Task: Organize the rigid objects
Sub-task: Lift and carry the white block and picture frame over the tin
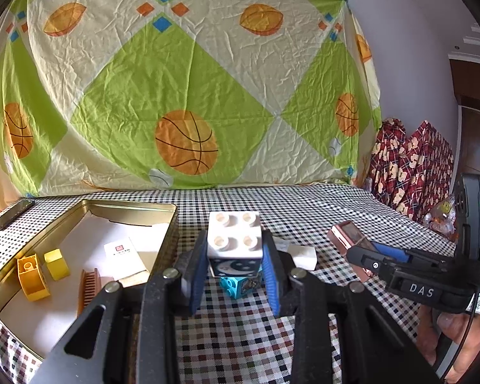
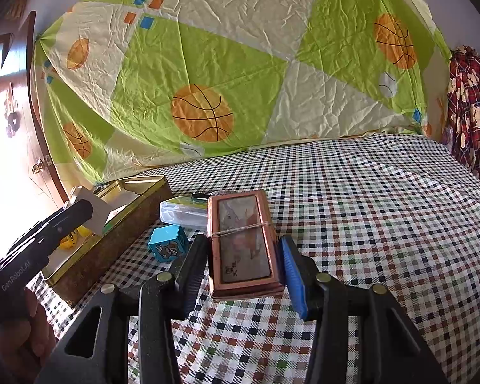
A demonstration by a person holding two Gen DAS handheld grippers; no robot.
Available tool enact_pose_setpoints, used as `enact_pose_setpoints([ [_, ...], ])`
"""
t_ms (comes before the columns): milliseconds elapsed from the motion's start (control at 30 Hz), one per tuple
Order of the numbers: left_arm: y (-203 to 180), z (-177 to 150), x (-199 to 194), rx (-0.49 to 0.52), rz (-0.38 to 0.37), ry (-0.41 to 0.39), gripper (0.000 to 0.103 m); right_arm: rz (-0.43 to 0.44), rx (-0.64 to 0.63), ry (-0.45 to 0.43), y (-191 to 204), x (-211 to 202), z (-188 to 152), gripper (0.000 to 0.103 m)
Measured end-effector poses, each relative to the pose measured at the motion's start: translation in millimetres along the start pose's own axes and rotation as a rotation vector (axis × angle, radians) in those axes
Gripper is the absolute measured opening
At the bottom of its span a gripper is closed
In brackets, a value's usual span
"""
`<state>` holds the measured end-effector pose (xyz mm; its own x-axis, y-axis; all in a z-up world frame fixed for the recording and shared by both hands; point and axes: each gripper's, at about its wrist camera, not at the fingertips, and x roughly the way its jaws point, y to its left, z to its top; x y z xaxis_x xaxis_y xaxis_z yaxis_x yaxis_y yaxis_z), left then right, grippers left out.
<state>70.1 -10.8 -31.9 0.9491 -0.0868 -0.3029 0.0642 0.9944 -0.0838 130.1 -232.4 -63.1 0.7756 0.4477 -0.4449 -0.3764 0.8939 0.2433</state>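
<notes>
Blocks and small hard items are what must be sorted here, and the nearest one, a white studded brick (image 1: 234,235) with a moon printed on its front face, sits clenched between the blue-padded fingers of the left gripper (image 1: 234,270), lifted above the checked cloth of the worktop (image 1: 240,336). Its glossy plastic sides could slip on the ribbed pads if the grip loosens, dropping it onto the turquoise block (image 1: 240,284) just below.

To the right, the right gripper (image 2: 244,270) has its fingers on either side of a flat copper-rimmed case (image 2: 244,246) bound with twine; whether they press it or stand just off I cannot tell. A grip that near one end could let the long case tip.

Farther left lies the open gold tin (image 1: 134,206), shallow and metal-walled, holding a yellow hollow brick (image 1: 32,276), a yellow cube (image 1: 57,264), a ridged brown comb (image 1: 89,288) and paper. A clear plastic box (image 2: 182,212) rests beyond the case.
</notes>
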Motion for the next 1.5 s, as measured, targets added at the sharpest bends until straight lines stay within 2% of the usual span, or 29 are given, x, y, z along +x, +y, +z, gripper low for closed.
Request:
enact_pose_setpoints([
  [233, -3, 0, -7, 0.022, 0.02, -0.031, 0.03, 0.003, -0.004, -0.031, 1, -6, 0, 0.048],
  [867, 2, 0, -11, 0.011, 0.036, -0.05, 0.03, 0.003, -0.023, -0.114, 4, -20, -1, 0.048],
  [1500, 9, -1, -18, -0.001, 0.058, -0.07, 0.03, -0.105, -0.03, -0.228, 9, -42, -5, 0.048],
])
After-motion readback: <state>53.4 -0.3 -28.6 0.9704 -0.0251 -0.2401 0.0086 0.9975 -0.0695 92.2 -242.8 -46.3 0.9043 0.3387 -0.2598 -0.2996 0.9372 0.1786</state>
